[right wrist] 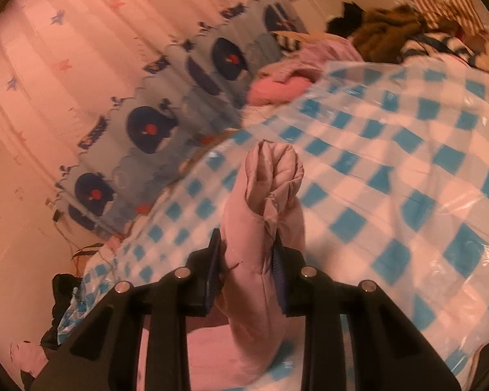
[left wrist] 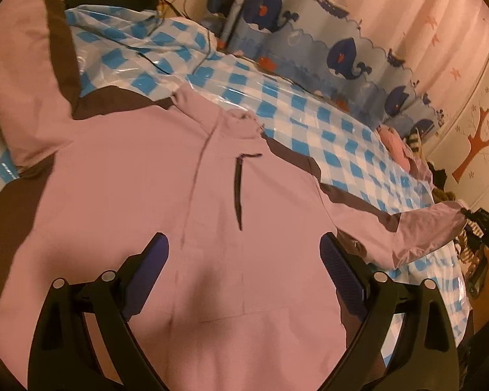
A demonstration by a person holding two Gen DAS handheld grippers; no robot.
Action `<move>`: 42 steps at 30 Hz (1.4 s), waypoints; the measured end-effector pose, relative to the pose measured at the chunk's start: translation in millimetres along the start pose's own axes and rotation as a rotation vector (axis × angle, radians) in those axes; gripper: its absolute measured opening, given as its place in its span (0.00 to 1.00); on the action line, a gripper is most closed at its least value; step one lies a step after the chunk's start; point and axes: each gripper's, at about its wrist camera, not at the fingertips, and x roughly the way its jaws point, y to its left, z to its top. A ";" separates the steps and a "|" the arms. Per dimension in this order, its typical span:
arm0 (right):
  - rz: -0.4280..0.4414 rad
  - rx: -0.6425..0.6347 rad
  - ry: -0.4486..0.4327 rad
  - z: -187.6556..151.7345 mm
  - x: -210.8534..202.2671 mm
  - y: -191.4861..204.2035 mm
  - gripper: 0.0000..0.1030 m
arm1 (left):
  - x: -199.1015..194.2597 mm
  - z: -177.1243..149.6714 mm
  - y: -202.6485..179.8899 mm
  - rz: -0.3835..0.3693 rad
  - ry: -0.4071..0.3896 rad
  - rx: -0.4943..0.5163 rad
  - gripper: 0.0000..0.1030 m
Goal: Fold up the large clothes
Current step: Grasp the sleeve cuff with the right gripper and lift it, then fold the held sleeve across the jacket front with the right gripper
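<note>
Jacket (left wrist: 120, 195) on checked sheet (left wrist: 309, 120) | clothes pile (right wrist: 384, 32) beyond | whale curtain (left wrist: 342, 49) behind

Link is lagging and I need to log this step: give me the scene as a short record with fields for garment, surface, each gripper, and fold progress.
garment: pink jacket with dark brown panels, spread front-up, chest zip visible
surface: blue-and-white checked plastic cover
left gripper: open, over the jacket body, nothing between the pads
right gripper: shut on the sleeve cuff, bunched pink fabric sticking out past the fingertips
fold progress: body still flat, no fold visible yet
background: whale-print curtain
</note>
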 end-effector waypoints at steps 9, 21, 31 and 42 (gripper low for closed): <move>0.115 -0.156 -0.006 -25.8 1.8 138.0 0.24 | -31.5 7.3 25.7 0.019 -0.018 0.024 0.88; 0.303 -0.364 0.047 -97.0 1.3 311.9 0.23 | -71.5 24.0 84.4 0.032 -0.058 -0.069 0.88; 0.426 -0.497 0.132 -181.8 14.9 430.0 0.22 | -97.2 32.9 128.2 0.039 -0.077 -0.153 0.89; 0.457 -0.561 0.253 -281.1 55.3 477.7 0.22 | -111.2 39.6 156.7 0.033 -0.089 -0.224 0.89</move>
